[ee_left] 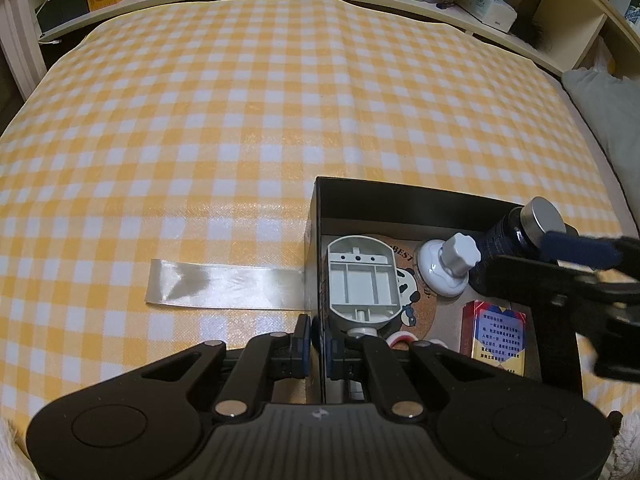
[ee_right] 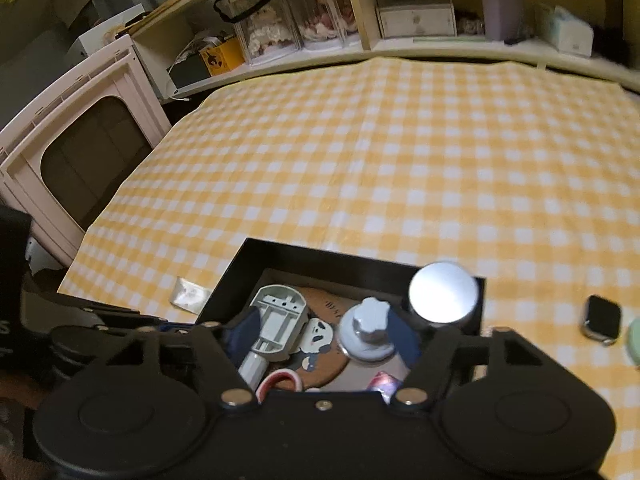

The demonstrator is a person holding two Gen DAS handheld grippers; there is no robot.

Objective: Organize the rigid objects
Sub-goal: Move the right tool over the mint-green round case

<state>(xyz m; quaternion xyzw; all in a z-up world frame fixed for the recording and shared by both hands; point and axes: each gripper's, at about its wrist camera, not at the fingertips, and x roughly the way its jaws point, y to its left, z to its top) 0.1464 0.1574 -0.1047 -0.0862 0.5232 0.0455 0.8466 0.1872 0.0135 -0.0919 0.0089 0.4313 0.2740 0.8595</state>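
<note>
Right gripper (ee_right: 326, 330), jaws spread and empty, hovers above the black box (ee_left: 400, 196); the bottle (ee_left: 516, 232) stands in its far corner. Left gripper (ee_left: 316, 346) clamps the box wall. Best lifted straight clear, avoiding the white knob (ee_right: 370, 326).

An open black rectangular box (ee_left: 400, 196) sits on the yellow-and-white checked cloth and holds the sorted pieces. A grey moulded plastic casing (ee_left: 362, 280) lies hollow side up along its left side, resting partly on a round cork coaster printed with a panda (ee_left: 420, 308). Just right of the casing, a white disc with a ribbed knob (ee_left: 448, 264) lies tilted. A dark bottle with a silver metal cap (ee_left: 528, 224) leans in the far right corner. A red, white and blue printed packet (ee_left: 496, 332) lies flat near the front. A red-and-white ring (ee_right: 280, 380) shows at the front edge.
</note>
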